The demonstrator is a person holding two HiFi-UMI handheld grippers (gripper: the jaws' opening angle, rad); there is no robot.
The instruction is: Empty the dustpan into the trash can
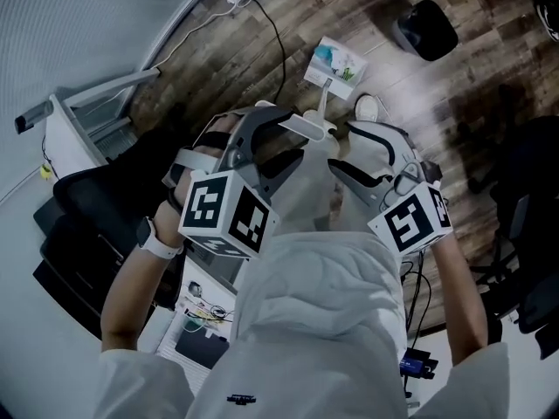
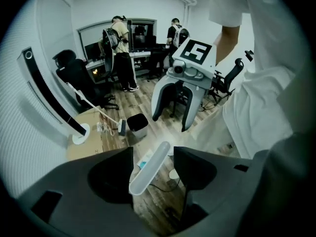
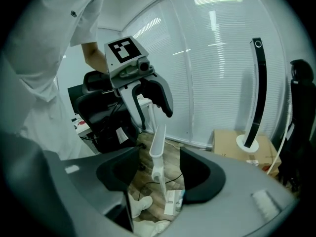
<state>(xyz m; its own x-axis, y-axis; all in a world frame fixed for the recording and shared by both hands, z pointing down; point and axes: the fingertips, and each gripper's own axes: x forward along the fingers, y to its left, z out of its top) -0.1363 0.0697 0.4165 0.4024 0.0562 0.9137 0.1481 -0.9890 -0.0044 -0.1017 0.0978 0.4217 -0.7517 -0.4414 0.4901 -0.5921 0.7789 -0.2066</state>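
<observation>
Counting two handheld two-jaw grippers, grey left (image 2: 153,151) and white right (image 3: 159,151), each spread wide, clamping nothing; one white long-handled plastic dustpan (image 1: 334,66), pan-down on brown wood floor (image 1: 489,85), long axis near upright, handle top between both jaw pairs; one black trash can (image 2: 137,125), apart.

The long white dustpan handle (image 2: 150,168) is smooth, slightly glossy plastic. The left claw (image 2: 153,152) and right claw (image 3: 159,149) are matt grey moulded plastic. The brown plank floor (image 1: 472,68) shows wood grain with a dull sheen. The tan box (image 3: 224,142) is matt cardboard; the white garment (image 1: 314,321) is soft creased cloth.
</observation>
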